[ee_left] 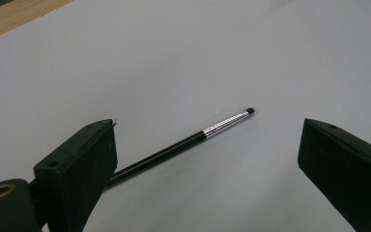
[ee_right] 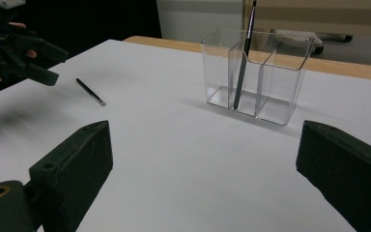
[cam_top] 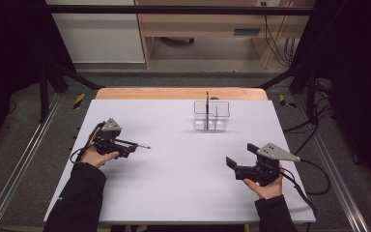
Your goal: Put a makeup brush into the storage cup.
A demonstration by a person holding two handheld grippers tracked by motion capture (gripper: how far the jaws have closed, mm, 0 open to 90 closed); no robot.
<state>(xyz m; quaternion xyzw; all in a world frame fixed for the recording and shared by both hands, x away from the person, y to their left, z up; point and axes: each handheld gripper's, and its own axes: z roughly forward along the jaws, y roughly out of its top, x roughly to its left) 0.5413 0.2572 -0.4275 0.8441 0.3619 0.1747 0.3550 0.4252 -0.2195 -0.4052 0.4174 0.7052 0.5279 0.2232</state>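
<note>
Left gripper (cam_top: 131, 147), near-left part of the table: jaws spread wide, nothing clamped. In the left gripper view (ee_left: 207, 159) a thin black brush (ee_left: 183, 142) lies flat on the white tabletop (ee_left: 183, 53) between the jaws; its handle runs in under the left-hand jaw, and whether it touches that jaw cannot be told. The silver ferrule and small dark tip point away from the gripper. In the high view the brush (cam_top: 137, 144) pokes out rightward from the gripper's front, tip toward the table's middle. In the right gripper view the same brush (ee_right: 91, 92) lies just beside the left gripper (ee_right: 43, 63), on the surface.

Right gripper (cam_top: 239, 159), near-right part of the table: jaws also wide apart, empty, held by the person's right hand (cam_top: 263, 186). Its own view (ee_right: 203, 164) shows bare tabletop between the jaws.

Left hand (cam_top: 94, 155) grips the left tool from the near side; dark sleeves on both forearms.

Farther out, toward the far edge and a little right of centre: a clear plastic organizer (cam_top: 211, 116) with three compartments (ee_right: 290, 77). A second dark brush (ee_right: 244, 58) stands in its middle compartment, leaning slightly, top end rising above the rim. The organizer is well apart from both grippers.

Beyond the white top, a strip of wooden table edge (cam_top: 181, 93).
</note>
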